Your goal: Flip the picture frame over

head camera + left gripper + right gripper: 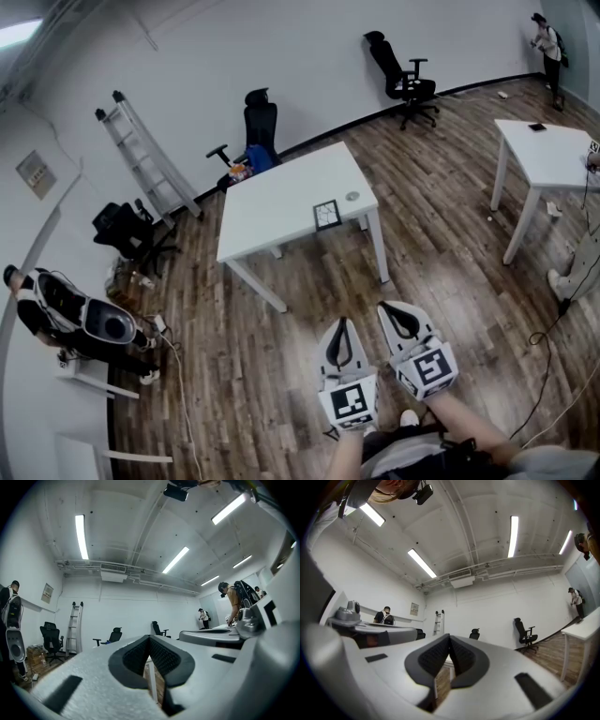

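A small black picture frame (326, 214) lies flat near the front right corner of a white table (272, 202) in the head view. My left gripper (341, 321) and my right gripper (387, 307) hang side by side over the wooden floor, well short of the table, both pointing toward it. Each is shut with nothing between its jaws. In the left gripper view the left gripper (149, 637) has its tips touching, and a table leg shows beyond them. The right gripper (449, 636) looks the same in the right gripper view. The frame is hidden in both gripper views.
A small round object (352, 196) sits on the table beside the frame. Office chairs (260, 127) (405, 80) stand behind the table, a ladder (145, 155) leans on the wall. A second white table (547, 155) stands at right. People stand at left (66, 314) and far right (547, 42). Cables (548, 361) trail across the floor.
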Available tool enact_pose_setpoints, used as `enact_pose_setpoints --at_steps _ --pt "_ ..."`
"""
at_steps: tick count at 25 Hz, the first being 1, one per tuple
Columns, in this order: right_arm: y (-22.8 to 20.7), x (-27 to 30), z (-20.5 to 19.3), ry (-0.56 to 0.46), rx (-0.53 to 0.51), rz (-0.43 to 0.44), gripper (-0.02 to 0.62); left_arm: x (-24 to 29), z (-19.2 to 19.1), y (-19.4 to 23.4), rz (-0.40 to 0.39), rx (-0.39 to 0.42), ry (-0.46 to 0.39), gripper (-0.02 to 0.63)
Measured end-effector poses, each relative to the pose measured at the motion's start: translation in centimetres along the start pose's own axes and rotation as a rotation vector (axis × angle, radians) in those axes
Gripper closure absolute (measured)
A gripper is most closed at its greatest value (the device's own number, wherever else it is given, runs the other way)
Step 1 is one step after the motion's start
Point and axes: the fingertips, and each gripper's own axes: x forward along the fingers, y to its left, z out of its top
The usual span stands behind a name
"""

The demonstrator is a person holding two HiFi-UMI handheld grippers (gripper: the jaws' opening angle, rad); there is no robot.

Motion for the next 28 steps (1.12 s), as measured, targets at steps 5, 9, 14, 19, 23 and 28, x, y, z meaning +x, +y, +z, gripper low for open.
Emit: enact_pose_setpoints --at_steps 5,9,14,19,23,28 --pt "-0.6 0.7 -0.4 0.006 0.008 0.007 0.592 0.9 -0.1 -0.3 -0.001 0.006 -0.003 0.62" --pt "-1.3 2.2 -0.7 0.0 0.003 0.01 0.592 2.7 -0.5 0.4 0.0 -0.003 0.003 0.62" --pt "-2.5 5.8 -1.8 0.004 -0.004 -0.009 0.592 6.3 -1.5 2.5 -0.013 -0.012 0.005 0.62" --pt "-3.7 11.3 -3.4 0.021 -0.033 -0.035 0.592 11.6 -2.9 5.6 -0.049 -0.027 0.004 0.62" --pt "-4.5 16.6 -4.0 0.013 -0.046 -0.057 0.592 16.0 -3.2 8.3 -0.085 -0.028 -0.01 0.62" --pt "-4.6 22.8 -4.9 0.017 -0.044 -0.095 0.592 20.5 -3.8 12.4 -0.125 -0.033 -0.018 0.62"
